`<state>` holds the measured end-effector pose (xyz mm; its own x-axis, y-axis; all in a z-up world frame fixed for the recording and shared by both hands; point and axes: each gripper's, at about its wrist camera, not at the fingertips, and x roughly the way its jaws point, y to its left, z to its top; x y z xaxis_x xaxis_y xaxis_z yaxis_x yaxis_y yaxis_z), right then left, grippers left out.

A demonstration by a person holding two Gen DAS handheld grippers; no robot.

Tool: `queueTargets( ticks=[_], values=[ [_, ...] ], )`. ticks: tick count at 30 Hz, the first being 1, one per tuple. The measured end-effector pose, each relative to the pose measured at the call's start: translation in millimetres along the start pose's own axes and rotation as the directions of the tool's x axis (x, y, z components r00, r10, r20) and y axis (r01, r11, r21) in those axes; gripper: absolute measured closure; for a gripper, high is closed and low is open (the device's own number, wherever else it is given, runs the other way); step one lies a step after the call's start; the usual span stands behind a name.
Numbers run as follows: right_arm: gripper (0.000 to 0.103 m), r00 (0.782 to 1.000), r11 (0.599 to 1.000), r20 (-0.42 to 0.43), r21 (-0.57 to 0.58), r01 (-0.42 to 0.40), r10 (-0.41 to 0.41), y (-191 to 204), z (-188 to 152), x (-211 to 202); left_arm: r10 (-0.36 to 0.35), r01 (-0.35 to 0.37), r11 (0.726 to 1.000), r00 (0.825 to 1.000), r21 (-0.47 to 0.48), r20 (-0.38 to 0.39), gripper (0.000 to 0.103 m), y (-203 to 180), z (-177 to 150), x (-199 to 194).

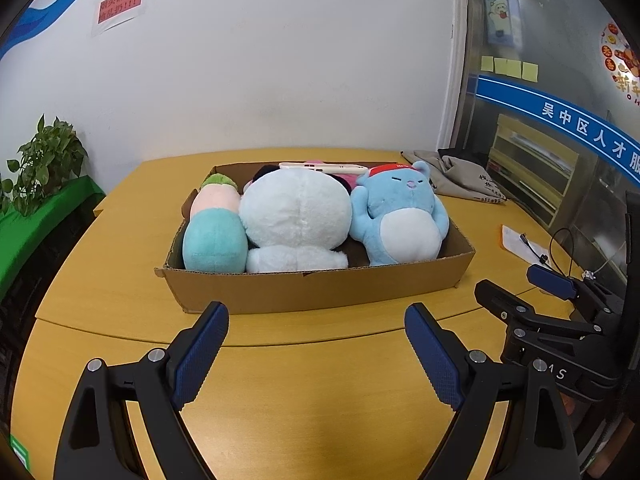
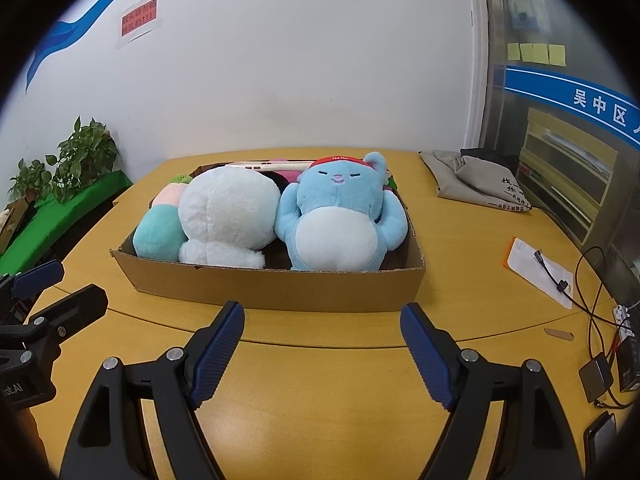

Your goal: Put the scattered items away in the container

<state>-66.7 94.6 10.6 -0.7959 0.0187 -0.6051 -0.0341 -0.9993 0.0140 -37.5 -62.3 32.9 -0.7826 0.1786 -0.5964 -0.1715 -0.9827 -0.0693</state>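
Well, both the left tongs [image 1: 316,354] and right tongs [image 2: 322,354] hung released, empty, lower frame; the plush toys [image 1: 298,220] sat packed centre-frame inside the brown cardboard box [image 1: 320,290] on the tabletop [image 1: 120,240], seemingly done.

A yellow wooden table [image 1: 100,280] fills the lower half of both views, with a curved seam running across it in front of the box. A shallow cardboard box [image 1: 320,290] sits directly on it at centre frame. Right of the box, toward the upper right, a crumpled grey cloth bag [image 2: 476,182] with black printing lies on the tabletop. Further down the right side lies a white sheet with an orange edge [image 2: 536,270], a black cable [image 2: 554,276] trailing across it. At the lower right edge of the right wrist view sit a small dark adapter [image 2: 596,376] and tangled wires.
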Motion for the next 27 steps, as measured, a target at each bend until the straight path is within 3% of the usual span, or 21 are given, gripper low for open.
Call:
queueTargets(
  ticks=[27],
  values=[
    [0.023,1.000,1.000,-0.021,0.007,-0.004,0.004,1.1,-5.7,6.7,0.034,-0.034,0.999,0.999,-0.020,-0.017,0.010,4.6,-6.3,6.4]
  ],
)
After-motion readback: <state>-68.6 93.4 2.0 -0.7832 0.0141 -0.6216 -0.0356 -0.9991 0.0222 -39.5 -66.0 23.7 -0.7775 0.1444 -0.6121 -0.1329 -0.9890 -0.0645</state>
